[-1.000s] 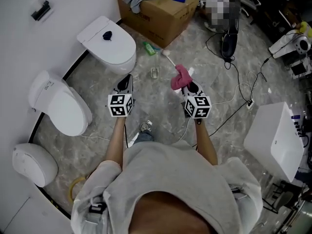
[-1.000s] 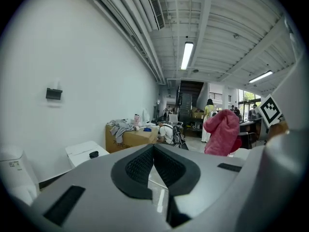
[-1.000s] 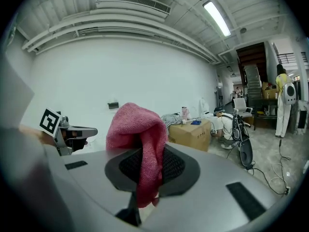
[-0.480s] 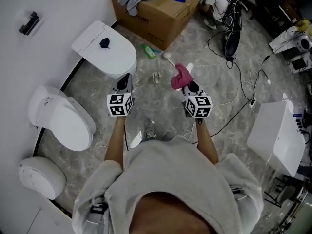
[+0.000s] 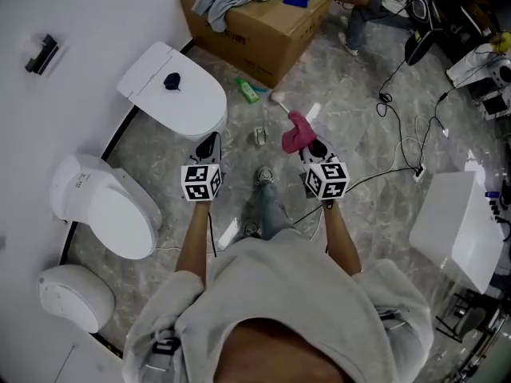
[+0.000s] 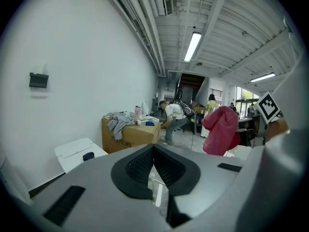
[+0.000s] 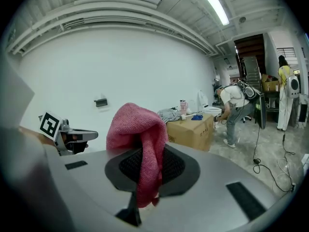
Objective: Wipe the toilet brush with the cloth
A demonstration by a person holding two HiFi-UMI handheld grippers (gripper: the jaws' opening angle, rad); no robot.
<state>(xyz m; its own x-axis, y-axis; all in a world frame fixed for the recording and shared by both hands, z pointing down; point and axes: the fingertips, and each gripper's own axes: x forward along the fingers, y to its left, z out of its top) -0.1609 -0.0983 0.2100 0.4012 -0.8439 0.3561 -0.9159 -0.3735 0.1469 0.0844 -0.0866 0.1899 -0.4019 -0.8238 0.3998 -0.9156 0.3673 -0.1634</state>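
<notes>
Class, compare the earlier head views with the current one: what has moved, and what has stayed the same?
The person's leg has stepped forward between the two claws. The right claw still grips the pink cloth, the left claw stays shut and empty, and the toilet brush lies untouched on the floor.

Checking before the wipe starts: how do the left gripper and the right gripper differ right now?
The right gripper is shut on a pink terry cloth that drapes over its jaws; the left gripper has its jaws together on nothing. The left gripper is held beside the white toilet; the right gripper is further from it. Both point forward, side by side.
</notes>
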